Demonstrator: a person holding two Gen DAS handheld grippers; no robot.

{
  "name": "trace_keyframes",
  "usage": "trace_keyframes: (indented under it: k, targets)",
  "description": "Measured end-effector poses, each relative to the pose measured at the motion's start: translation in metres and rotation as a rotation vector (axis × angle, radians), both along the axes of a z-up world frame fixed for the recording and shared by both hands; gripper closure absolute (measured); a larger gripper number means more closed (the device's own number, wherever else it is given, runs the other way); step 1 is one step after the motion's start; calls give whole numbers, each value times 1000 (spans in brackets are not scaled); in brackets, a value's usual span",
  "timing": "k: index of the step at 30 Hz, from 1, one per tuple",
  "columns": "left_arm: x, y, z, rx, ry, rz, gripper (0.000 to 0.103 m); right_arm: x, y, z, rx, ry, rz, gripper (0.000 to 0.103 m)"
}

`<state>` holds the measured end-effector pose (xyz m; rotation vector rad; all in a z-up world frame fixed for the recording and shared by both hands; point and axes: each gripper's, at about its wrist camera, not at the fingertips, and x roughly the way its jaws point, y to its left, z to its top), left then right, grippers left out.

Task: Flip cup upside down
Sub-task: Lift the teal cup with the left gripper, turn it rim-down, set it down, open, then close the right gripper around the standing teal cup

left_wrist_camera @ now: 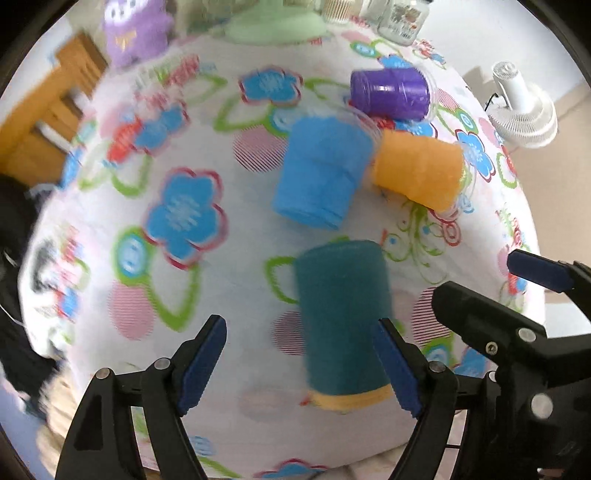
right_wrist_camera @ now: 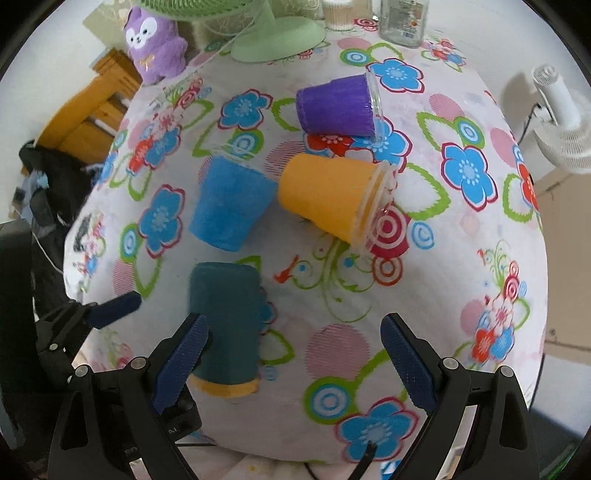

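Several cups lie on their sides on the flowered tablecloth (right_wrist_camera: 461, 258). A teal cup (left_wrist_camera: 341, 317) with an orange rim is nearest; it also shows in the right wrist view (right_wrist_camera: 225, 325). Beyond it lie a blue cup (left_wrist_camera: 319, 170) (right_wrist_camera: 229, 203), an orange cup (left_wrist_camera: 417, 168) (right_wrist_camera: 332, 195) and a purple cup (left_wrist_camera: 391, 94) (right_wrist_camera: 336, 105). My left gripper (left_wrist_camera: 303, 365) is open, its right finger beside the teal cup; the view is blurred. My right gripper (right_wrist_camera: 295, 365) is open and empty, its left finger by the teal cup.
A green fan base (right_wrist_camera: 277, 37), a purple plush toy (right_wrist_camera: 155, 44) and glass jars (right_wrist_camera: 402, 18) stand at the table's far edge. A wooden chair (right_wrist_camera: 88, 110) is at the left, a white fan (right_wrist_camera: 561, 118) at the right on the floor.
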<state>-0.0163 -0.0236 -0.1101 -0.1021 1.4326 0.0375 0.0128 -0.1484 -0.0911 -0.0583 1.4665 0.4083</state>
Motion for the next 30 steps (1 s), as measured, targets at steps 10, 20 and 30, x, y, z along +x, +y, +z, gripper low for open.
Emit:
trace_keyframes:
  k: [10,20,30]
  targets:
    - [-16,38,24,31,-74,-76,17,-24,30,16,-18,-38,-55,7]
    - [-18,60,12,76,-76,-151,17,-27,53,-5,-65,3,-70,7]
    - [-4,75,-9,80,-49,-208,17,-10,68,-43,-143,47,-77,7]
